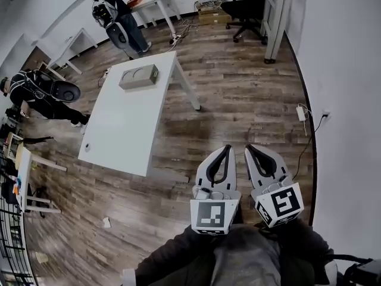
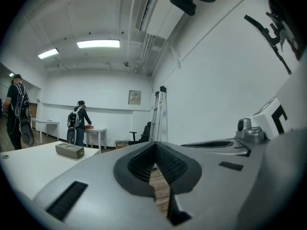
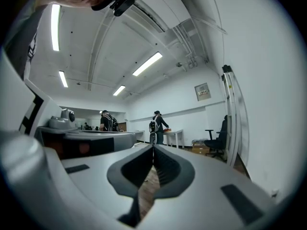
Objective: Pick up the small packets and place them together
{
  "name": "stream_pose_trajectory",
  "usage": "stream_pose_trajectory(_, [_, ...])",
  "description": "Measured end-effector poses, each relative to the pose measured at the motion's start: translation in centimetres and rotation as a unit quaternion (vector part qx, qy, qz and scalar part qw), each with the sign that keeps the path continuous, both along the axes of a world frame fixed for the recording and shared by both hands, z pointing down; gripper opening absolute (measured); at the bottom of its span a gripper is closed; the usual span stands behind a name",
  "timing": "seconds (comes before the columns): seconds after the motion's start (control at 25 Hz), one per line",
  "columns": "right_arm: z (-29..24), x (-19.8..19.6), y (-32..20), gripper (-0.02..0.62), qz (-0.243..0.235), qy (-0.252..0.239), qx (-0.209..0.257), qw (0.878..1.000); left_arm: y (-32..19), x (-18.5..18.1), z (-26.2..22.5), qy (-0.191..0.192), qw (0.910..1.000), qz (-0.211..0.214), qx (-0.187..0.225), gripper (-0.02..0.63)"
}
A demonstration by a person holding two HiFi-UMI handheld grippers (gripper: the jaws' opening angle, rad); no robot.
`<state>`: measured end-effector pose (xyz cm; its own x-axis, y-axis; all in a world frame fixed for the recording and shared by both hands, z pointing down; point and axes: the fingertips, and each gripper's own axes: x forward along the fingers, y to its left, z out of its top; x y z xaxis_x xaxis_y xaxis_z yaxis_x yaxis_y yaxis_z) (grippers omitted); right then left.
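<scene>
**Operator:** Wood floor (image 1: pixel 238 94) is most of what I see. How do my claws stand?

**Spotter:** You hold both level over your lap, side by side and just apart. Your left gripper (image 1: pixel 227 149) has its jaws tip to tip, with nothing between them. In its own view only floor shows through the slot behind the tips. Your right gripper (image 1: pixel 249 149) is the same, jaws pressed together and empty.

**Operator:** And the packets?

**Spotter:** I cannot tell where they are, as no view shows anything I can call a packet. A small pale scrap (image 1: pixel 106 222) lies on the floor to your left, too small to make out.

**Operator:** What is nearest to me?

**Spotter:** You have a white table (image 1: pixel 119 127) ahead and to your left, well apart from both grippers. A grey box (image 1: pixel 139 76) sits near its far end. The rest of the top is bare except for a tiny dark spot near the closer corner.

**Operator:** Anyone about?

**Spotter:** One person (image 1: pixel 119 16) stands at a far desk. Another (image 1: pixel 41 91) is at the left edge. A black chair (image 1: pixel 245 5) stands by the back wall.
</scene>
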<state>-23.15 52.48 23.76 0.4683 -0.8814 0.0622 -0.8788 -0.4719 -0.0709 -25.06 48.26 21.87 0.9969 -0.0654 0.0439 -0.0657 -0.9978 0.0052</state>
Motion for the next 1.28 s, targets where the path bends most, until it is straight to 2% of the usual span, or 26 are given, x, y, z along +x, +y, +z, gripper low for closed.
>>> stream_pose_trajectory(0.12, [0.2, 1.0, -1.6, 0.005, -0.004, 0.004, -0.009, 1.000, -1.5, 1.4, 0.1, 0.007, 0.9999, 0.002, -0.008, 0.003])
stream_pose_trajectory(0.36, [0.3, 3.6, -2.3, 0.005, 0.007, 0.000, -0.018, 1.000, -1.8, 3.8, 0.9, -0.007, 0.9995, 0.016, -0.028, 0.003])
stream_pose_trajectory(0.6, [-0.3, 7.3, -3.3, 0.005, 0.010, 0.005, -0.012, 1.000, -3.0, 7.5, 1.0, -0.009, 0.9997, 0.015, -0.018, 0.003])
stream_pose_trajectory(0.76, [-0.2, 11.5, -3.7, 0.005, 0.012, 0.006, -0.006, 1.000, -3.1, 11.5, 1.1, -0.023, 0.9995, 0.018, -0.014, 0.003])
stream_pose_trajectory(0.88, [-0.4, 15.4, -3.6, 0.005, 0.011, 0.007, -0.001, 1.000, -3.1, 15.3, 0.9, -0.019, 0.9997, 0.011, -0.008, 0.003])
stream_pose_trajectory(1.28, [0.0, 26.1, -2.5, 0.005, -0.020, -0.015, 0.003, 1.000, -1.2, 26.4, 0.9, -0.036, 0.9993, -0.006, -0.002, 0.003])
